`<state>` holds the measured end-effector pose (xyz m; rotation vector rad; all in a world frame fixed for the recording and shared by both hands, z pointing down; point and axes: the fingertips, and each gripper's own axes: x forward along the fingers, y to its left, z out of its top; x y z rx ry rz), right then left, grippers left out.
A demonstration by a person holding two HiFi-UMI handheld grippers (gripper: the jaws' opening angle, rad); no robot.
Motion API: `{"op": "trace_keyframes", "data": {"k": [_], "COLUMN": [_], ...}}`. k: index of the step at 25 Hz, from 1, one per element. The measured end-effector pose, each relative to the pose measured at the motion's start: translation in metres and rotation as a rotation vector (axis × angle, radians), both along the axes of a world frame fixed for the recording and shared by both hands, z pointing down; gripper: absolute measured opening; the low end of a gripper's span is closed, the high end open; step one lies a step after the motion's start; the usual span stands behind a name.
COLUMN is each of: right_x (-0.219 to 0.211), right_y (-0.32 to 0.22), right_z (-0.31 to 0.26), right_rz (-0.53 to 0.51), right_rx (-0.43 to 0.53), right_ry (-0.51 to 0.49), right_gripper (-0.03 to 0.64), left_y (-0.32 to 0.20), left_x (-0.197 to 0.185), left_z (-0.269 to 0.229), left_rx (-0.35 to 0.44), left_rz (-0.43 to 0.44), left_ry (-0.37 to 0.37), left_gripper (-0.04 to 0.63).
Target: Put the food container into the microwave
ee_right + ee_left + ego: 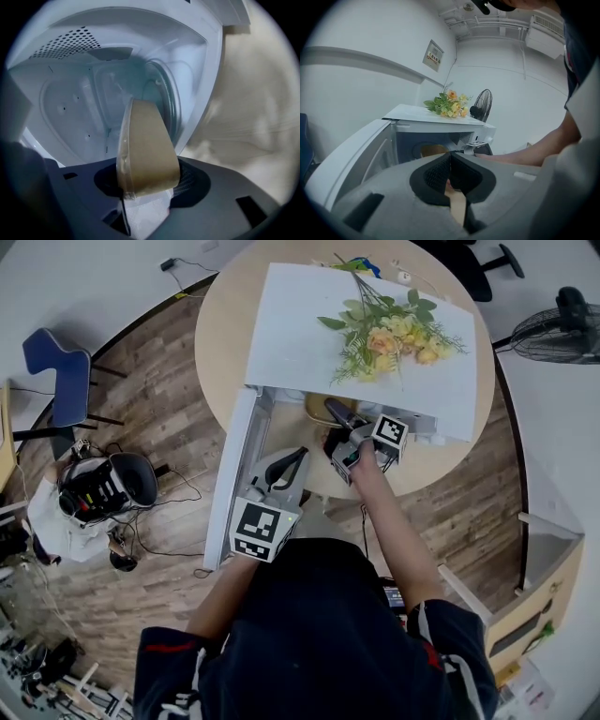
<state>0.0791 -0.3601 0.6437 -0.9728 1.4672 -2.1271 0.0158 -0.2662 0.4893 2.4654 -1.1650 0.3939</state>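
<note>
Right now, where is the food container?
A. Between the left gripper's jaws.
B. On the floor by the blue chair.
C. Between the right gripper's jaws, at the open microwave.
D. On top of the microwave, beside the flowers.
C: the right gripper view shows the food container clamped between the jaws of the right gripper, held in front of the open cavity of the microwave.

You can read nothing here: the wall sign (433, 55), above and left of the jaws of your left gripper (450, 157), carries print too small to read.
</note>
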Motion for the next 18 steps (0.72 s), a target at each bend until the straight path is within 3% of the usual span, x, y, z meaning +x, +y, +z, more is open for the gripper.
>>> {"op": "trace_keyframes", "data": {"k": [8,13,18], "right_x": [0.005,0.008,0.006], "right_y": [-0.013,-0.010,-0.007], "right_z": [0.011,0.011,0.012], "right_rz": [0.045,0.041,0.024], "right_rx": [-0.009,0.011,0.027], "right_ry": [0.035,0.058,0.034], "right_gripper": [0.235,0.278,0.290], "left_y": [-0.005,-0.006,-0.004], "left_x": [-0.002,-0.001,0.004], "left_z": [0.004,0.005,0.007], "left_rx": [-0.015,-0.025,-0.033], "left_rz": [0.004,0.005,0.017], "left_ry": [0.007,0.017,0.022], "left_gripper": [0.018,0.018,0.018]}}
